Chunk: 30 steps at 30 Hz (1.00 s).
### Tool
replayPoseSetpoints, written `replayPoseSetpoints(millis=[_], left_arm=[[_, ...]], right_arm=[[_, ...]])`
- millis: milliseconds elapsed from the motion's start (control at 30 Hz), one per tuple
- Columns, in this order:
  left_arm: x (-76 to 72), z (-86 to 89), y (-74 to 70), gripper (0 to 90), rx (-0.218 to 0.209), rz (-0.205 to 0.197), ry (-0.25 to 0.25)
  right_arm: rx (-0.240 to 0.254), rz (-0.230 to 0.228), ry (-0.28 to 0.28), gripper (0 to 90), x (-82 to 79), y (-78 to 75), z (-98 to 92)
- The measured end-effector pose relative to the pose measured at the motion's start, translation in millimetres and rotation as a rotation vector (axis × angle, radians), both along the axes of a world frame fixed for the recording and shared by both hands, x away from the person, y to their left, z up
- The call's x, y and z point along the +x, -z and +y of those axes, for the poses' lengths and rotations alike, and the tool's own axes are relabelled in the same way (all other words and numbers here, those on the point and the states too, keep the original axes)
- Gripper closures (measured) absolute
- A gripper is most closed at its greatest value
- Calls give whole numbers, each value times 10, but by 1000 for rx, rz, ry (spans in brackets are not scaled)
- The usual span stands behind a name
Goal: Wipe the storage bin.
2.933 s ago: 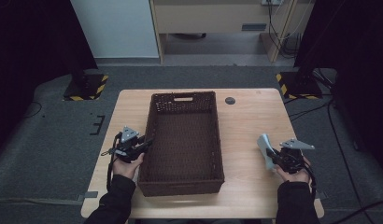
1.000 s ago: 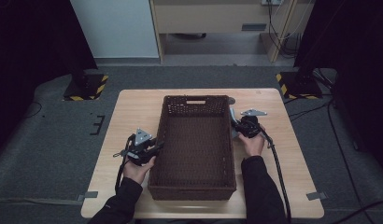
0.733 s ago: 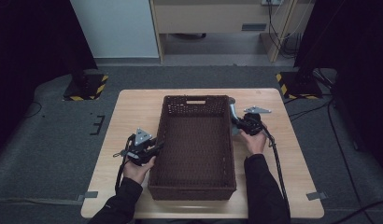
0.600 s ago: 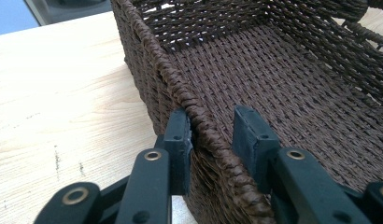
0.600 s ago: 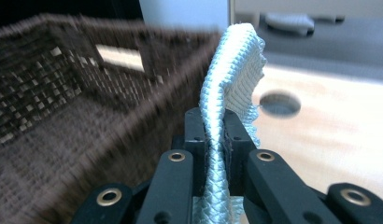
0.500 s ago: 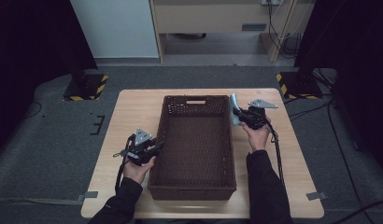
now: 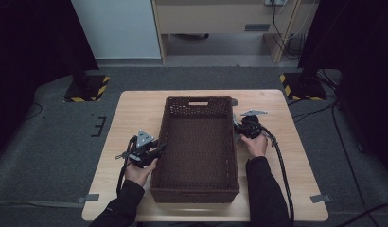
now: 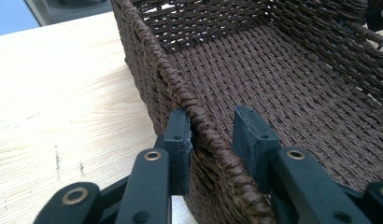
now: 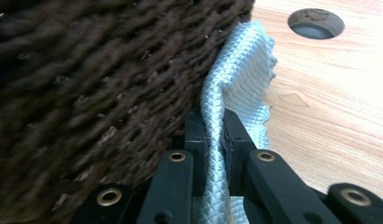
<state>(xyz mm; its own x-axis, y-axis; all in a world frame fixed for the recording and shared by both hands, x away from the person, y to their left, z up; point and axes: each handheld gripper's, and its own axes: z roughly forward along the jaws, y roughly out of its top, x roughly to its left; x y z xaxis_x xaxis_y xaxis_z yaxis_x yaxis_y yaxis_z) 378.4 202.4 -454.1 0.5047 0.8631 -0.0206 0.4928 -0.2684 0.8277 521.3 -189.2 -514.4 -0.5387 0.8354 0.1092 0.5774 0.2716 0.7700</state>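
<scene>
No brand, label or writing readable anywhere. Left tool (image 8: 206, 135) held low at the left long rim of the brown woven basket (image 7: 197, 142), forearm coming in from the near edge of the surface (image 7: 135, 113), jaws straddling the rim: one pad against the outer wall, the other just inside and a little apart from the weave, so not clamped. Right tool (image 9: 213, 128) beside the basket's right wall toward the far right corner, hand behind it, cable trailing back to the near edge. Jaws together, clamped on a pale blue-white cloth (image 9: 236, 84) pressed against the outside of that wall, near a round hole (image 9: 315, 23) in the surface.
</scene>
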Motion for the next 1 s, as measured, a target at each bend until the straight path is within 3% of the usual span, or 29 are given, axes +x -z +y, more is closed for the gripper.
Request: replayPoseSetpoints(millis=[67, 100, 200, 267, 300, 433, 567, 733, 833, 900, 1000], left_arm=[[0, 0, 0, 664, 0, 0, 0], [1, 0, 0, 664, -1, 0, 0], [1, -1, 1, 665, -4, 1, -4], [0, -3, 0, 667, -4, 1, -7], [0, -2, 1, 668, -6, 1, -7], [0, -3, 1, 668, -5, 1, -8], [3, -8, 1, 673, -9, 1, -18], [33, 1, -2, 680, -12, 5, -26], [54, 11, 0, 681, -15, 3, -29], [63, 14, 0, 681, -14, 4, -31], [82, 16, 0, 680, -14, 2, -35]], right_arm=[[-2, -13, -9, 839, -17, -67, 13], [0, -43, -8, 839, -33, -129, 5], [92, -178, -2, 840, -106, -412, -47], [128, -231, -3, 840, -146, -537, -75], [140, -235, -7, 840, -157, -578, -83], [69, -199, -32, 840, -144, -521, -70], [9, -88, -21, 840, -87, -251, -85], [-26, 9, -17, 839, -82, 5, -90], [15, -11, -28, 839, -117, -36, -111], [38, -44, -31, 839, -147, -146, -141], [114, -125, -43, 839, -202, -358, -201]])
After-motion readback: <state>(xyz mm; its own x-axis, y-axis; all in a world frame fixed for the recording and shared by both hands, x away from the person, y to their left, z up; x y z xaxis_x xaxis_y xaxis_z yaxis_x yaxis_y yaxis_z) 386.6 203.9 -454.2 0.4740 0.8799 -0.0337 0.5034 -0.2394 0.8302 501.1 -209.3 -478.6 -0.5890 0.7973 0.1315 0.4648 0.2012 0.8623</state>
